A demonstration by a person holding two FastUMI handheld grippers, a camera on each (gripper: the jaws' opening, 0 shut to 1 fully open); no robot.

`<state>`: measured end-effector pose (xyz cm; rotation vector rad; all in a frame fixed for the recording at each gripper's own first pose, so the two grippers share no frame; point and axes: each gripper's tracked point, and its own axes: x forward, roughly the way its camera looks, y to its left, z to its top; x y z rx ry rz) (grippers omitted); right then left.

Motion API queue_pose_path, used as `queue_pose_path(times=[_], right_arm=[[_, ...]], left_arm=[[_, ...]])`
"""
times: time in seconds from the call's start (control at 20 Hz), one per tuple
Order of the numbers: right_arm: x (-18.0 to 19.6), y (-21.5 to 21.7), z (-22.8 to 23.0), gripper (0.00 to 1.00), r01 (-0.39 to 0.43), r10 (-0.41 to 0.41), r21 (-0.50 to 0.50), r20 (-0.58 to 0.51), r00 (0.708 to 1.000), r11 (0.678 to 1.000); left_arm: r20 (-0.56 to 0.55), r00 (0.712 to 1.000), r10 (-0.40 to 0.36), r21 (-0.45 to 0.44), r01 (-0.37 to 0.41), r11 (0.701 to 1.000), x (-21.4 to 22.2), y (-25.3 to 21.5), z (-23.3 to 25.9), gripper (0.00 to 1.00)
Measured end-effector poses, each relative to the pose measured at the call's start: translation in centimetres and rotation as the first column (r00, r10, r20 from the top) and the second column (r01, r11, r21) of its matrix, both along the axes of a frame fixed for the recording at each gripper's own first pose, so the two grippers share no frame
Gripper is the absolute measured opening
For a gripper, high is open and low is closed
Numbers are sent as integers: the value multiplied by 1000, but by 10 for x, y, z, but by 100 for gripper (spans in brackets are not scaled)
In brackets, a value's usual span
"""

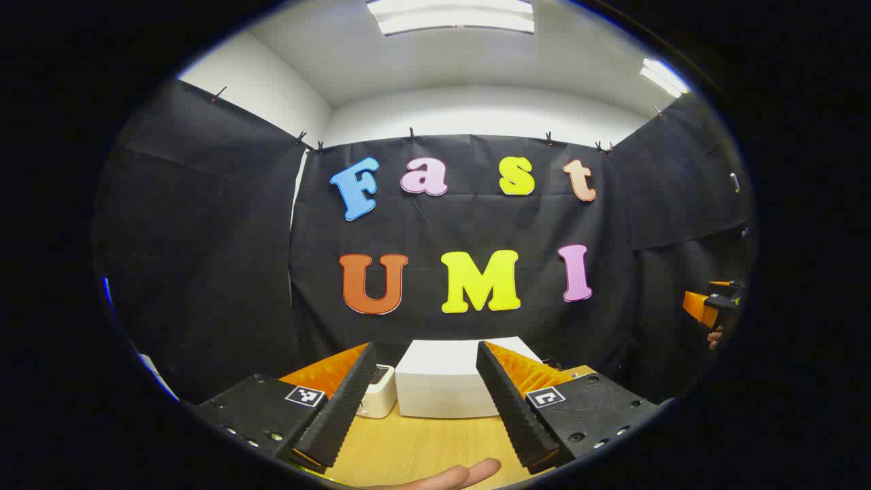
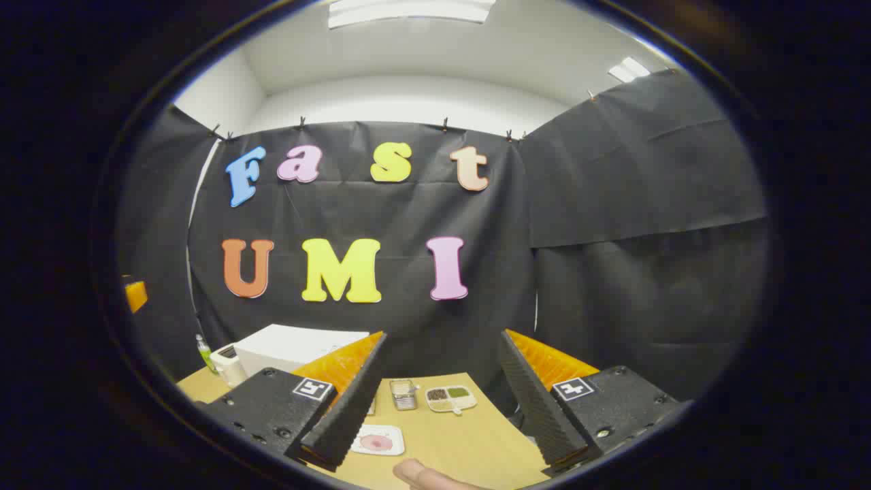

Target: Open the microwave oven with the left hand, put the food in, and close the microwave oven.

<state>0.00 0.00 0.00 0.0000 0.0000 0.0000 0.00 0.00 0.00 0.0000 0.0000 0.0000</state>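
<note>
Nearest you in the left gripper view, a fingertip (image 1: pixel 463 474) shows at the bottom edge, lying flat over the wooden table (image 1: pixel 422 449). Your left gripper (image 1: pixel 427 449) is held level above that table with its two fingers spread wide and nothing between them. Straight ahead through the gap sits the microwave oven (image 1: pixel 449 384) — a white box with its long axis running across your view, broad white face toward you, top surface visible; whether that face is the door, you cannot tell from here. It stands apart from the fingers, farther back on the table. Just beside it on its left is a small white appliance (image 1: pixel 378 391). At the far right edge of that view your other gripper shows, orange and black, with a bit of hand under it.

In the right gripper view, a fingertip (image 2: pixel 425 474) again shows at the bottom. Your right gripper (image 2: pixel 435 446) is also level and wide open, holding nothing. Just beyond its left finger lies a white plate with pink food (image 2: pixel 378 441) — flat on the table. Farther back are a small metal tin (image 2: pixel 403 393) and a divided tray (image 2: pixel 450 399) with dark and green portions. The microwave oven (image 2: pixel 292 347) lies off to the left, well apart from the plate, and a green bottle (image 2: pixel 205 354) stands past it.
</note>
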Motion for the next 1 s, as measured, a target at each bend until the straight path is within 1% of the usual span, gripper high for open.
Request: queue_pose_path(times=[0.05, 0.15, 0.2, 0.25, 0.3, 0.4, 0.45, 0.65, 0.7, 0.8, 0.85, 0.9, 0.95, 1.0], right_arm=[[-1, 0, -1, 100, -4, 4, 0, -2, 1000, 1000], [-1, -1, -1, 100, -9, 9, 0, -1, 1000, 1000], [-2, -1, -1, 95, -12, 12, 0, 0, 1000, 1000], [-2, -2, -1, 100, -14, 14, 2, 1, 1000, 1000], [-3, -3, -2, 95, -17, 17, 5, 2, 1000, 1000], [-3, -3, -2, 95, -25, 25, 3, 0, 1000, 1000], [-4, -2, -2, 100, -28, 28, 3, 2, 1000, 1000], [-4, -2, -1, 100, -38, 38, 10, 15, 999, 999], [-4, -1, -2, 95, -44, 44, 10, 16, 999, 999], [-2, -1, -7, 95, -54, 54, 9, 16, 998, 999], [-2, -2, -9, 100, -57, 57, 8, 15, 998, 998], [-1, -3, -12, 95, -60, 60, 9, 13, 998, 998], [0, -4, -13, 100, -63, 63, 13, 12, 998, 998], [1, -6, -15, 100, -67, 67, 20, 13, 998, 998]], left_arm=[[-6, 1000, -4, 3, 4, 1000, -1, -1, -2, 92], [-2, 1000, 11, 15, -11, 1000, -2, 4, -2, 92], [-1, 1000, 14, 16, -14, 1000, -2, 4, -3, 93], [-7, 1000, 9, 6, -9, 1000, -2, 2, -5, 93], [-15, 1000, 9, -8, -9, 1000, -2, 2, -7, 93], [-16, 1000, 11, -19, -12, 1000, -1, 5, -6, 93], [-12, 1000, 13, -14, -13, 1000, 0, 5, -6, 93], [-9, 1000, 30, -1, -30, 1000, 7, 5, -12, 93], [-12, 999, 34, -3, -34, 999, 10, 4, -15, 93], [-26, 999, 28, -6, -28, 1000, 18, -3, -23, 93], [-33, 999, 26, -7, -26, 1000, 24, -7, -28, 93], [-40, 999, 25, -1, -25, 1000, 31, -11, -33, 93], [-44, 999, 28, 5, -28, 1000, 38, -14, -36, 93], [-43, 998, 35, 9, -35, 999, 47, -18, -41, 93]])
